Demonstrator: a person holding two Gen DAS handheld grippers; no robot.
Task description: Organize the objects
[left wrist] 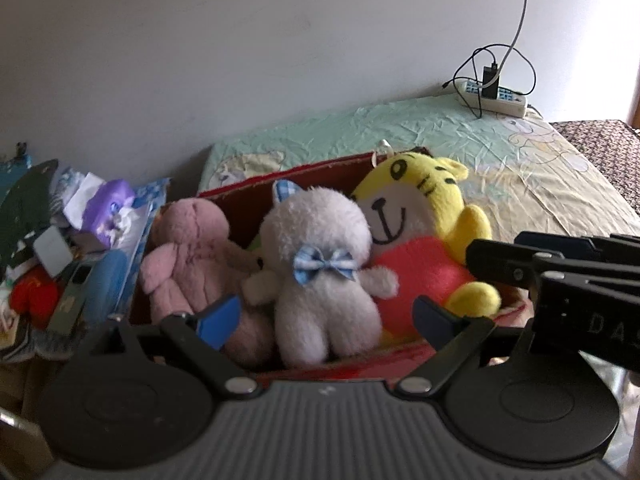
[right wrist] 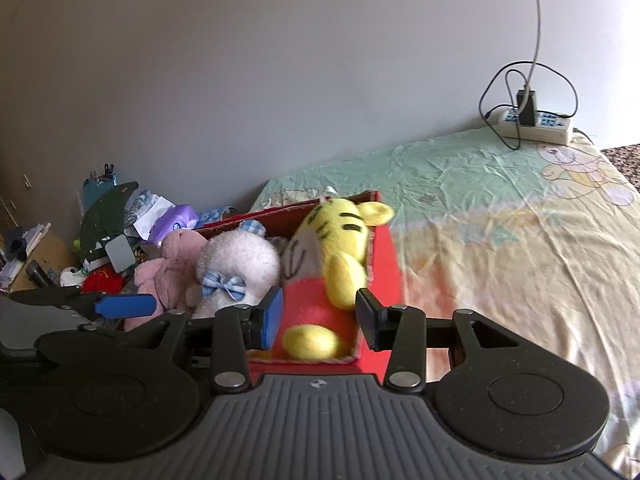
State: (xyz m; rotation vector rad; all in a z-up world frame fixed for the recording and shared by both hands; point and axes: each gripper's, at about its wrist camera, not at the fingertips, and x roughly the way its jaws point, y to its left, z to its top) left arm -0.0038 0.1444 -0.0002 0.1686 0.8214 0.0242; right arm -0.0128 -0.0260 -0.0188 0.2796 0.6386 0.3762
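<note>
A red box (left wrist: 304,170) stands on the bed with three plush toys in it. A pink plush (left wrist: 188,256) is on the left, a white plush with a blue bow (left wrist: 320,240) in the middle, and a yellow tiger in a red shirt (left wrist: 420,208) on the right. My left gripper (left wrist: 326,322) is open just before the white plush, its pads apart from the fur. My right gripper (right wrist: 320,316) is open over the box's near right end (right wrist: 384,264). The tiger's red belly (right wrist: 312,304) shows between its pads, untouched.
A cluttered pile (left wrist: 60,248) with a purple tissue pack (left wrist: 108,208) lies left of the box. A white power strip with cables (right wrist: 536,124) sits at the bed's far corner. The sheet (right wrist: 500,240) stretches to the right. A plain wall rises behind.
</note>
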